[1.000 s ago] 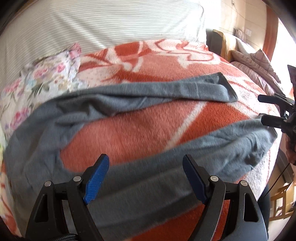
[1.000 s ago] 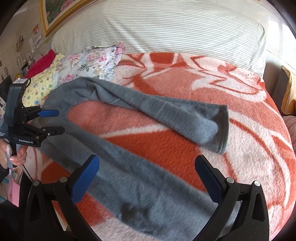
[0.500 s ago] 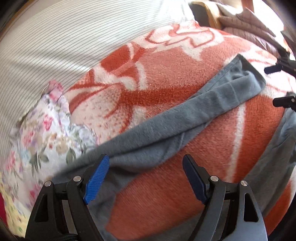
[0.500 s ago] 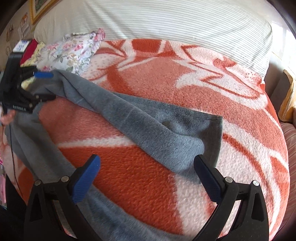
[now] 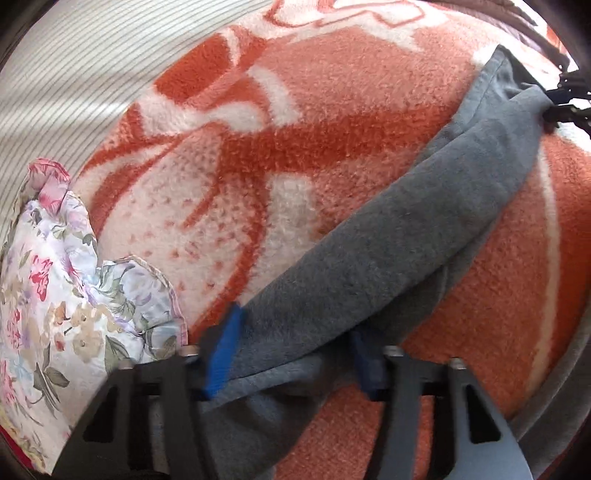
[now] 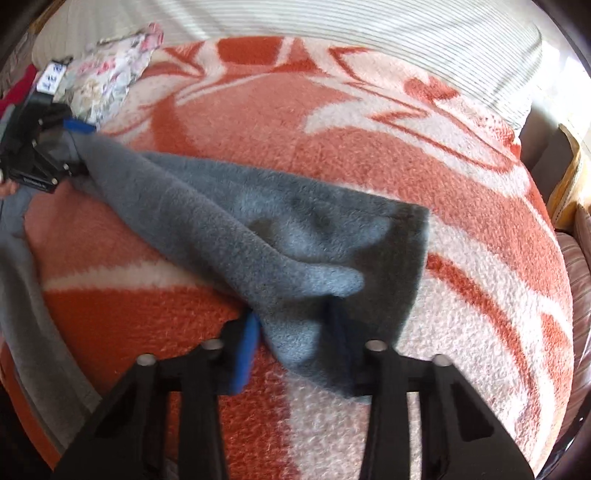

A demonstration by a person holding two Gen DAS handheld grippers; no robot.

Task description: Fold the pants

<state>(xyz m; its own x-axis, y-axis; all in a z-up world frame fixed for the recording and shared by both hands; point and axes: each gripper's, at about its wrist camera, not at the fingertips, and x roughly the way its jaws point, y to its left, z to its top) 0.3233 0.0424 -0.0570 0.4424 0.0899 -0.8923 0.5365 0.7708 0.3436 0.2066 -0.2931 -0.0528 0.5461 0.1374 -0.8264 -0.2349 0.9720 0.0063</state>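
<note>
Grey fleece pants (image 5: 388, 243) lie on an orange and white blanket (image 5: 295, 122). My left gripper (image 5: 291, 354) has its blue pads around the upper end of the far leg, near the waist, and the cloth bunches between them. My right gripper (image 6: 295, 332) has its pads around the cuff end of the same leg (image 6: 258, 229). The leg stretches between the two grippers. The left gripper shows at the left in the right wrist view (image 6: 44, 147). The right gripper shows at the right edge in the left wrist view (image 5: 565, 99). The other leg (image 6: 26, 302) lies along the bed's near edge.
A floral pillow (image 5: 55, 314) lies at the left of the blanket (image 6: 332, 129). A striped sheet (image 6: 369, 33) covers the back of the bed. A striped cushion (image 6: 576, 266) sits beyond the bed's right side.
Both grippers have moved forward onto the far leg and narrowed around it, the left at the waist end, the right at the cuff. The cloth has bunched up between the pads.
</note>
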